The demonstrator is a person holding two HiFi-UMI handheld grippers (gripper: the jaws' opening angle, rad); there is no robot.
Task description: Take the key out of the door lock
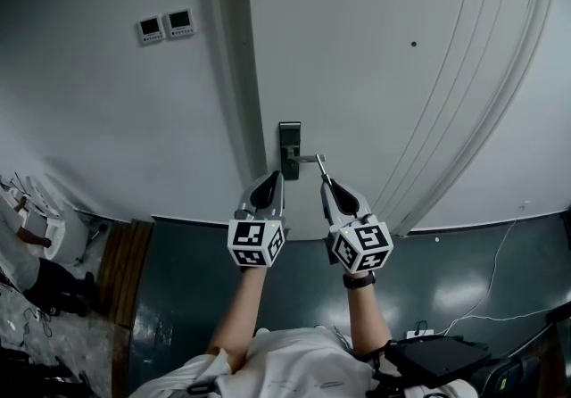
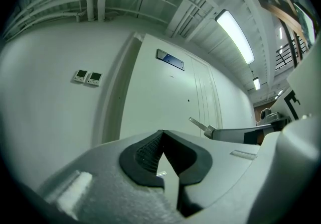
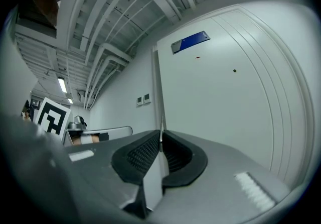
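Key (image 1: pixel 318 161) in right gripper (image 1: pixel 324 180) (outside lock (image 1: pixel 289 152)), left gripper (image 1: pixel 276 176) closed

White wall (image 1: pixel 89 120), dark teal floor (image 1: pixel 464 271)

The door (image 1: pixel 384 75) is finished in smooth, matt white paint, and its lock plate (image 1: pixel 289 149) is made of dark metal. The key (image 1: pixel 318 163) is seen as thin bare metal with a dull shine. The left gripper (image 1: pixel 278 176) and right gripper (image 1: pixel 325 180) are moulded in grey, finely grained matt plastic, their jaws lined with black ribbed pads (image 3: pixel 143 153). The floor (image 1: pixel 464 271) is coated dark and faintly glossy.
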